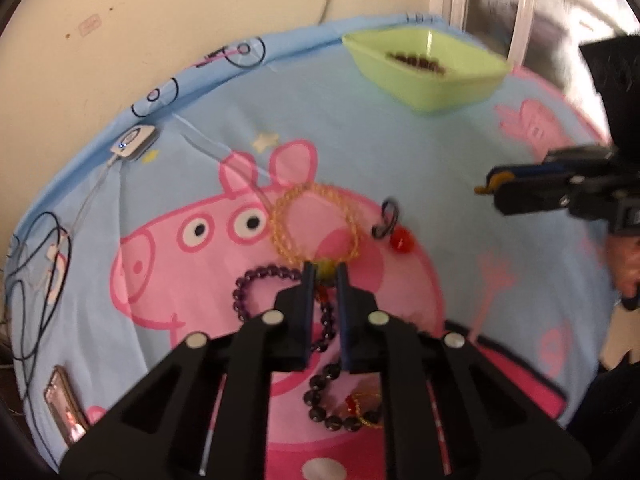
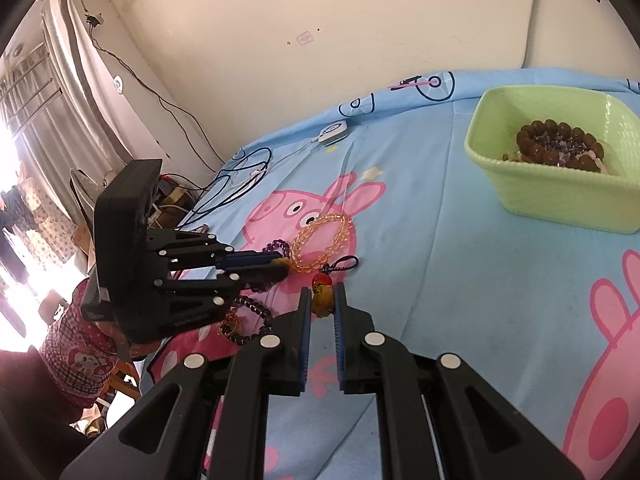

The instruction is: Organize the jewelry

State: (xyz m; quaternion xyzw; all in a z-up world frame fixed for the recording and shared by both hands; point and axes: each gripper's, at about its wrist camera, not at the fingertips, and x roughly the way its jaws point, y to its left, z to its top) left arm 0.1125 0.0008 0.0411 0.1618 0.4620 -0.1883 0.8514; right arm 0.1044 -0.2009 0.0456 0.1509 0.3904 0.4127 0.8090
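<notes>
The left gripper (image 1: 324, 270) has its jaws pinching a greenish-yellow bead (image 1: 325, 271) of the amber bracelet (image 1: 316, 222), which lies flat on the blue cartoon sheet (image 1: 360, 128). The right gripper (image 2: 322, 300) has its jaws pinching a yellow-brown charm (image 2: 322, 298) with a red bead (image 2: 322, 279) and a black cord loop (image 2: 344, 265). Near the left gripper lie a purple bracelet (image 1: 260, 280) and a dark bracelet (image 1: 324, 396). Far to the right, the green basket (image 2: 560, 200) holds a brown bead bracelet (image 2: 558, 145).
</notes>
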